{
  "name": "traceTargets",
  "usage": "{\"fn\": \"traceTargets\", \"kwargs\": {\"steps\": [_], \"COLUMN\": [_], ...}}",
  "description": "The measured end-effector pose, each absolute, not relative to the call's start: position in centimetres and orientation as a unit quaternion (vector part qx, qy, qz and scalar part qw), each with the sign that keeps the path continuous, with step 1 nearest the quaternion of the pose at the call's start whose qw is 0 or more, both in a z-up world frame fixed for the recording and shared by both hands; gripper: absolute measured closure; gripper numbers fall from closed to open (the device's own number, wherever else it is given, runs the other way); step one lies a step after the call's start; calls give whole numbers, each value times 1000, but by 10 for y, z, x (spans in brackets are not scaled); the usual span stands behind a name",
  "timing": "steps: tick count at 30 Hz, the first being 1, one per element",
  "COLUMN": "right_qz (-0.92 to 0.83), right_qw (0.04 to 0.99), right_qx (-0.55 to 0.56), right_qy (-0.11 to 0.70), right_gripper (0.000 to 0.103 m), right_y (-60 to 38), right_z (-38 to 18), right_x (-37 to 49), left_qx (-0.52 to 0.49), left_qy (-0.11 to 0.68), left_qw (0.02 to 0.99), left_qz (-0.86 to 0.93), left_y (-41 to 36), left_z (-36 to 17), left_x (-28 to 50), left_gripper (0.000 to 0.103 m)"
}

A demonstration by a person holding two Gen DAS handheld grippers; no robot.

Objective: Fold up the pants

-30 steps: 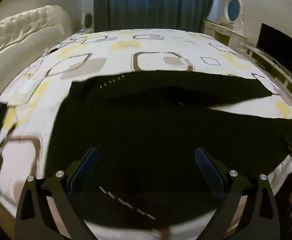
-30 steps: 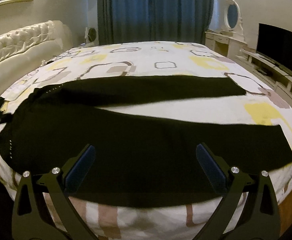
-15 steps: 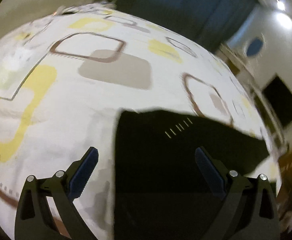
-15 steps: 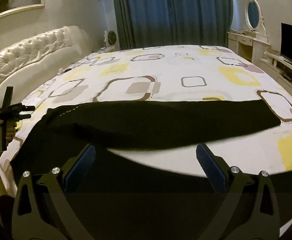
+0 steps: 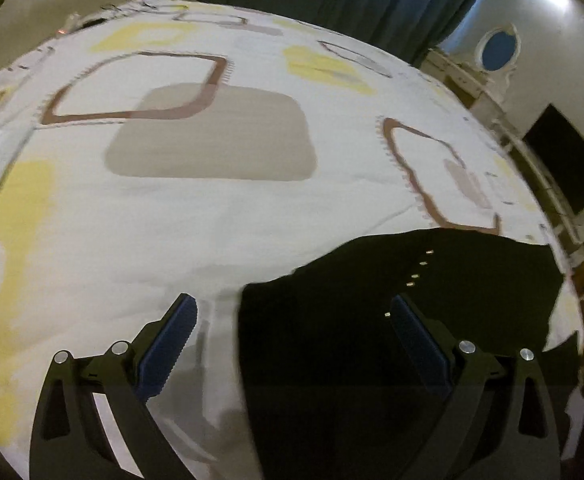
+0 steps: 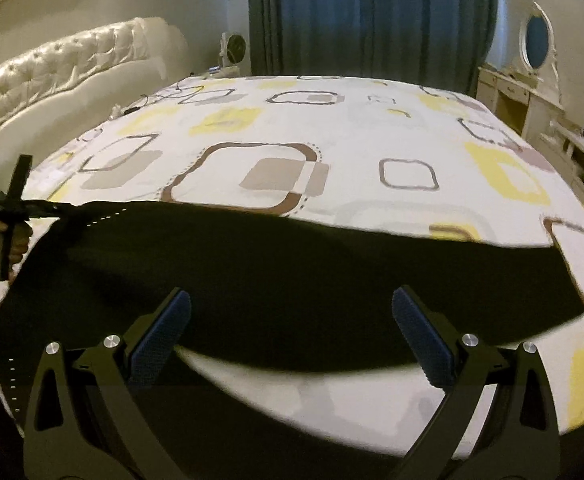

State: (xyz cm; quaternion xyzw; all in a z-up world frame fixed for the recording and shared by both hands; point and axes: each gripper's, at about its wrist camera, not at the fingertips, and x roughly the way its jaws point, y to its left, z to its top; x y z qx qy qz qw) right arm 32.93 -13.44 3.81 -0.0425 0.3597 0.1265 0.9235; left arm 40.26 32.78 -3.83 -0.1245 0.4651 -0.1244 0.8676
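The black pants (image 6: 275, 276) lie spread across the near part of the bed (image 6: 332, 128), with both legs stretched to the right. The right gripper (image 6: 292, 332) hangs over the nearer leg, its jaws wide apart and holding nothing. The left gripper (image 5: 294, 340) stands at the waist end, also released; the waist corner (image 5: 372, 320) lies between its fingers.

Pants (image 6: 292, 280): matt black cloth. Bedsheet (image 6: 356, 128): smooth printed cloth, matt. Headboard (image 6: 51, 68): glossy tufted upholstery. Fingers (image 5: 167, 344): ribbed blue pads on black plastic, shiny metal rivets. Curtains (image 6: 372, 16): pleated cloth.
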Motion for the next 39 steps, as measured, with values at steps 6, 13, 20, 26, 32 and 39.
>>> {"fn": "traceTargets", "kwargs": {"steps": [6,13,20,26,32,39], "right_qz": [184,220,293,357,361,334], "right_qw": [905,847,788,755,718,725], "right_qx": [-86,-186,-230,-197,-217,-178], "right_qy": [375,448,491,513,554,576], "right_gripper": [2,2,2,2,2,34], "right_y": [-147,-165,-169,-165,-150,-160], "right_z": [28,-4,-31,-39,-60,-57], "right_x": [385,460,497,509,519,531], "left_qx": [-105,-25,-51,-6,-6,-4], "left_qy": [487,474,477,481,472,468], "left_qw": [857,872,865,865,872,873], "left_qz": [-128,-123,-145,-139,-134,-135], "left_y": [319,303,310,297,296,296], "left_z": [-51,-63,-62,-63,-65,-64], "left_x": [412,411,420,426,426,428], "left_gripper": [7,7,7,7,6,6]}}
